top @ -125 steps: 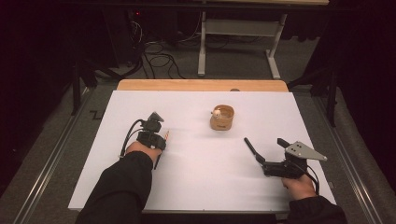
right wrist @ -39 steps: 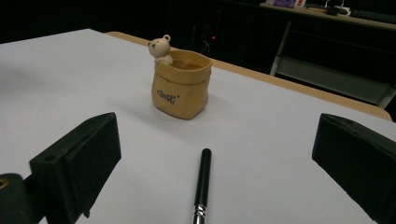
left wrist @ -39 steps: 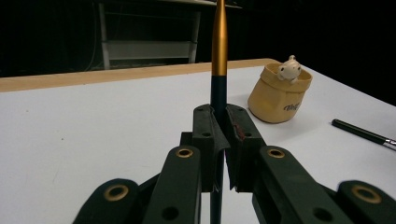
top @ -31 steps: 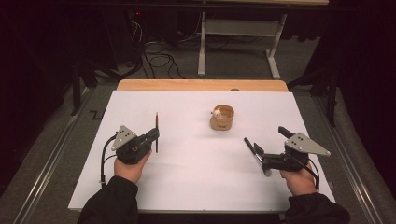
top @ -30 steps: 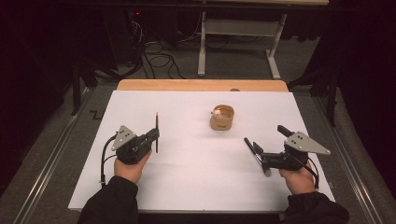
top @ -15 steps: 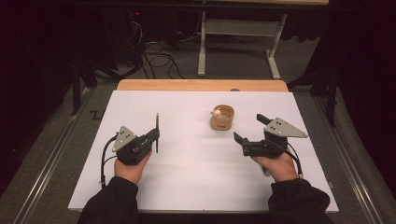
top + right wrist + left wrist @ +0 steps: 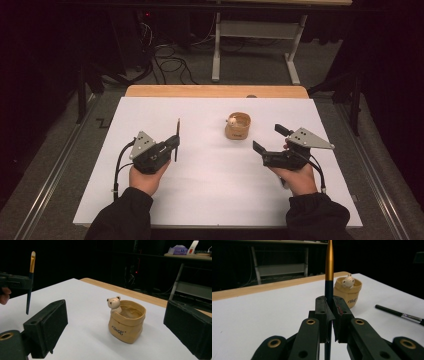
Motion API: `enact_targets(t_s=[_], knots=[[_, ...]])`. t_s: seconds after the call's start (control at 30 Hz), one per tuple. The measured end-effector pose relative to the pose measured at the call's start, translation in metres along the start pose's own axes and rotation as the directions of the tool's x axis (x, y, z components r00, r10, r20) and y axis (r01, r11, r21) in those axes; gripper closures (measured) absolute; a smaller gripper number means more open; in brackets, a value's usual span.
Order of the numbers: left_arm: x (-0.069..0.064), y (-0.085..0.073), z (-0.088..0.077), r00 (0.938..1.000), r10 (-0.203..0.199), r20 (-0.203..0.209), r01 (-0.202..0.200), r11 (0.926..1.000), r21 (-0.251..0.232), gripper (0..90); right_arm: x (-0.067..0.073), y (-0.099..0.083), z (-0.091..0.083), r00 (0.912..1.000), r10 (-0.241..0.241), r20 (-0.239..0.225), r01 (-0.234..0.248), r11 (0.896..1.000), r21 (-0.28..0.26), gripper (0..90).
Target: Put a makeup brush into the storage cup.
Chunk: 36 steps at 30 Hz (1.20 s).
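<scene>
A tan sack-shaped cup [image 7: 237, 127] with a small bear on its rim stands mid-table. My left gripper [image 7: 174, 145] is shut on a thin dark paintbrush [image 7: 177, 134], which stands upright left of the cup. In the left gripper view the jaws [image 7: 329, 305] clamp the brush's dark shaft [image 7: 329, 265] below its gold part. My right gripper [image 7: 268, 138] is just right of the cup, open, with nothing between its pads. Its jaws have just been closing a little. In the right gripper view the cup [image 7: 127, 321] stands ahead of the wide jaws [image 7: 117, 327].
A second brush [image 7: 399, 314] lies flat on the white tabletop [image 7: 200, 195], right of the cup in the left gripper view. A wooden strip [image 7: 215, 91] edges the far side. Table legs and cables stand on the dark floor beyond.
My right gripper has moved left, toward the cup, and now sits close beside it. The left gripper holds the brush upright in the same place.
</scene>
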State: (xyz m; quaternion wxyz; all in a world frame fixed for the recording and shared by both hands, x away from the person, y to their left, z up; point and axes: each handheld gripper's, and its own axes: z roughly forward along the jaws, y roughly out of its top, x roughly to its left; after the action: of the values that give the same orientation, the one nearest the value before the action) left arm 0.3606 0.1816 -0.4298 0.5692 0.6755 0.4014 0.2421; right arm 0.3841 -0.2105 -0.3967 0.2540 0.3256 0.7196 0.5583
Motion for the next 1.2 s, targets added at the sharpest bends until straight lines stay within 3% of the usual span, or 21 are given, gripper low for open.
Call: enact_targets(t_s=[0.23, 0.53, 0.73, 0.83, 1.07, 1.2], knots=[[-0.022, 0.009, 0.021, 0.9986, 0.011, 0.052, -0.010, 0.9996, -0.027, 83.4, 0.004, 0.000, -0.004, 0.9999, -0.014, -0.005, 0.014, 1.000, -0.019, 9.5], [-0.044, 0.013, 0.032, 0.9945, 0.023, 0.102, -0.018, 0.9988, -0.046, 83.4, 0.011, 0.000, -0.002, 0.9994, -0.027, -0.022, 0.027, 1.000, -0.011, 11.1], [-0.058, 0.005, 0.035, 0.9883, 0.013, 0.152, -0.006, 0.9990, -0.044, 83.4, 0.018, -0.001, 0.000, 0.9988, -0.027, -0.041, 0.027, 1.000, -0.011, 12.9], [-0.069, 0.002, 0.035, 0.9819, 0.028, 0.187, -0.022, 0.9992, -0.033, 83.4, 0.023, -0.003, 0.003, 0.9977, -0.040, -0.056, 0.040, 0.999, 0.004, 14.6], [-0.082, -0.003, 0.035, 0.9737, 0.063, 0.219, -0.060, 0.9980, -0.021, 83.4, 0.030, -0.003, 0.005, 0.9967, -0.041, -0.070, 0.042, 0.999, 0.011, 15.7], [-0.084, -0.006, 0.036, 0.9721, 0.064, 0.226, -0.063, 0.9980, -0.013, 83.4, 0.033, -0.003, 0.006, 0.9959, -0.030, -0.085, 0.030, 1.000, 0.008, 16.2]])
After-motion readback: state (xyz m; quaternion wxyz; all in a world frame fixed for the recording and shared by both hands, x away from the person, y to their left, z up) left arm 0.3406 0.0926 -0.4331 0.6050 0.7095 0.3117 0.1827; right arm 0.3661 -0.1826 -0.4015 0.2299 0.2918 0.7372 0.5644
